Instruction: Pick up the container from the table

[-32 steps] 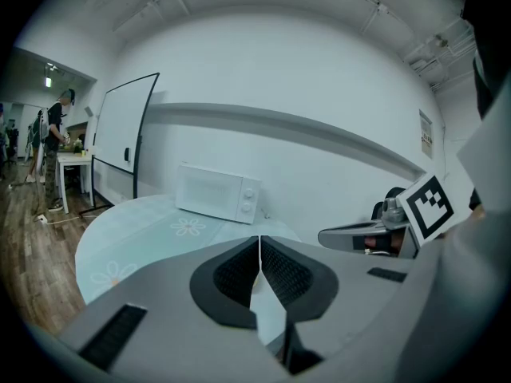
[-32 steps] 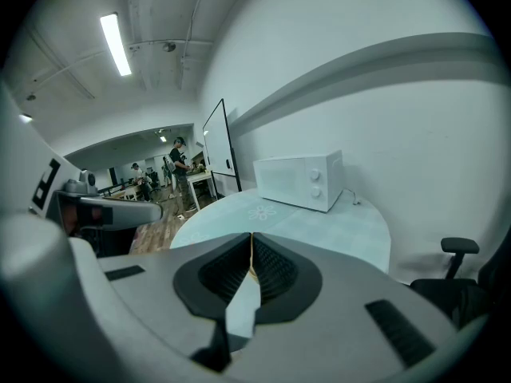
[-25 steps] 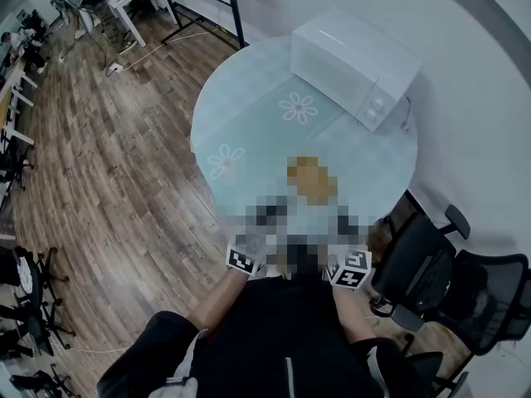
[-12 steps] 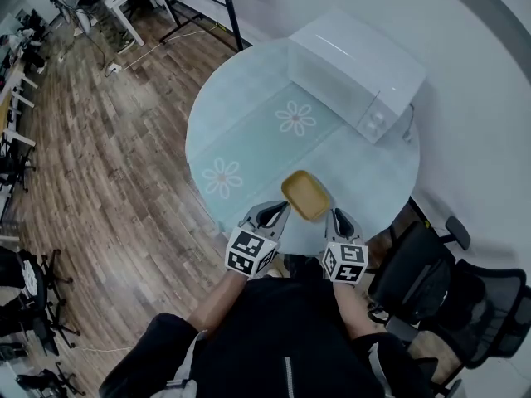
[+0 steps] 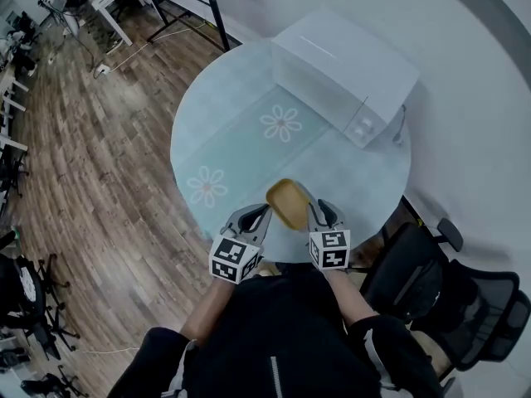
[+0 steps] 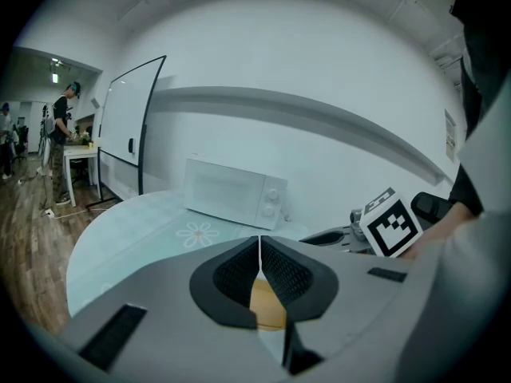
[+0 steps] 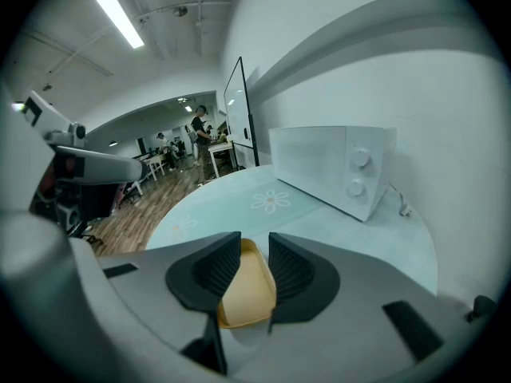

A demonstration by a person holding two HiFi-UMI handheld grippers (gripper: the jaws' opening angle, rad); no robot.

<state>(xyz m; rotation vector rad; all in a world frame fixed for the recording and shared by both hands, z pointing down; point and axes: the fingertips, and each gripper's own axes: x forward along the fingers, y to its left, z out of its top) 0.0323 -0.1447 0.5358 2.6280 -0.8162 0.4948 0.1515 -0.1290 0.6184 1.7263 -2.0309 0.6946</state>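
Observation:
A shallow yellow container rests near the front edge of the round pale-green table. My right gripper is just right of it, its jaws a little apart. In the right gripper view the container shows in the gap between the jaws of the right gripper; I cannot tell whether they touch it. My left gripper hovers just left of the container. The left gripper has its jaws pressed together, empty, with the container showing below them.
A white microwave stands at the table's far right, its cord trailing off beside it. Black office chairs crowd the table's right front. Wood floor lies to the left, and a whiteboard stands behind the table.
The view has shifted slightly left. Both grippers have closed in on the container, the right one now with its jaws at the container's right edge.

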